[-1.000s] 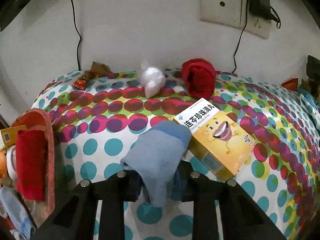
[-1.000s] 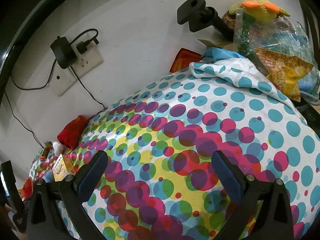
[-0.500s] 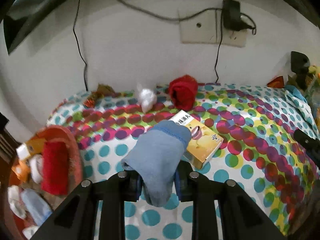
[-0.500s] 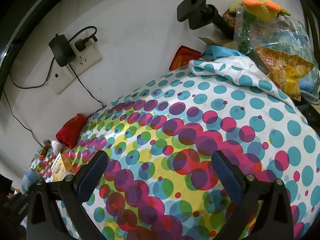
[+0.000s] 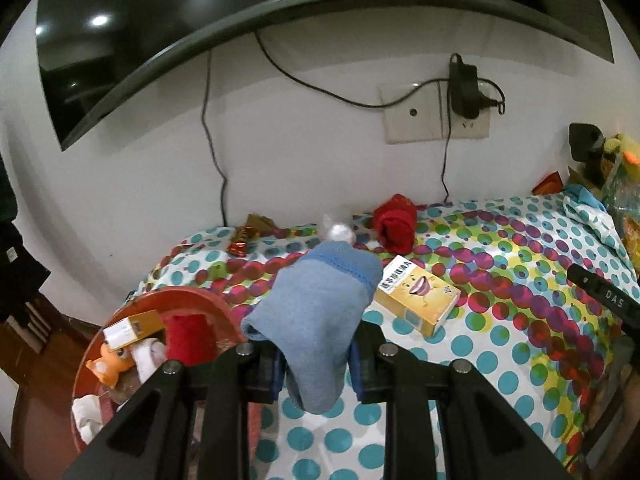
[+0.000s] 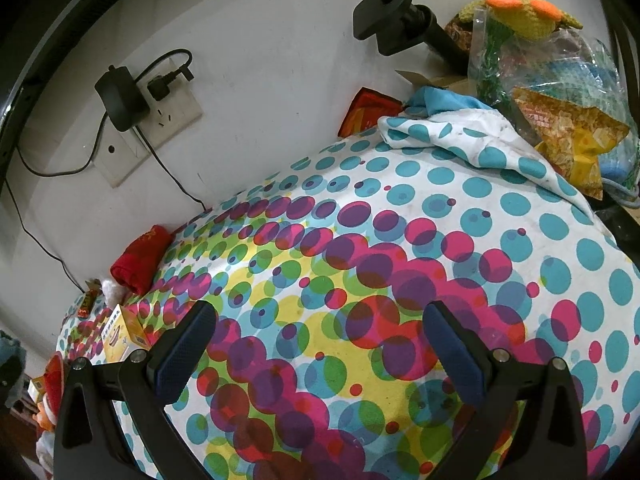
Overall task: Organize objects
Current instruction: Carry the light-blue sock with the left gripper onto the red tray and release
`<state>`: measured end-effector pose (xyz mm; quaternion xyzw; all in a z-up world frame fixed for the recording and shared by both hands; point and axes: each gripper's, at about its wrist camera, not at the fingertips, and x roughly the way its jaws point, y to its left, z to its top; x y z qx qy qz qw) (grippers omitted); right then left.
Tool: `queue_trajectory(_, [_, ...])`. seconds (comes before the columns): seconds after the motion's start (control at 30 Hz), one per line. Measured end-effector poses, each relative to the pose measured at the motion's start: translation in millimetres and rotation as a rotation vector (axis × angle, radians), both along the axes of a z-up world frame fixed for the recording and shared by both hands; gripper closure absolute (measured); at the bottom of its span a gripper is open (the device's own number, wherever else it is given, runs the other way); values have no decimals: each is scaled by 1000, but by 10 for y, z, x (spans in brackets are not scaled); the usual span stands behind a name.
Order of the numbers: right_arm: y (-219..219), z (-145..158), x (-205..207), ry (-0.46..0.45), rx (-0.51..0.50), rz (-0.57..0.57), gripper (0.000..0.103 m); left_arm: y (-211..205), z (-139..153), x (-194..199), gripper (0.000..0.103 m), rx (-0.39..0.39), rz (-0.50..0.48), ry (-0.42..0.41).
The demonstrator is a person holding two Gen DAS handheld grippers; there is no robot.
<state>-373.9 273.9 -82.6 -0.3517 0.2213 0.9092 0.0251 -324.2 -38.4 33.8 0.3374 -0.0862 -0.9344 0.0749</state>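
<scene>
Moved: left claw [image 5: 316, 354] has lifted with the blue sock [image 5: 316, 312]; more wall and a dark screen [image 5: 160, 40] now show above.
Blue sock: pinched between the left claw's pads, hanging over the spotted tabletop [image 5: 500, 344].
Left claw: closed on the blue sock.
Right claw [image 6: 316, 356]: jaws wide apart, nothing between them, over the tabletop.
Nearby: yellow box [image 5: 416, 300] just right of the sock; red sock [image 5: 394, 228], white wad [image 5: 340, 232] behind.
Red basket [image 5: 192, 296]: at left, holds mixed items.
</scene>
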Motion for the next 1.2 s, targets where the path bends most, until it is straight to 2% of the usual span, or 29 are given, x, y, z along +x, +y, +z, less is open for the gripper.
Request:
queue_trajectory(0.43, [-17,-14,-6,-8,-4,6,0,-441,200,316,78,-4,67,25])
queue_trajectory(1.2, [-13,-20,-11,-11,-4,12,0,-1394,157,674,78,-25,234,7])
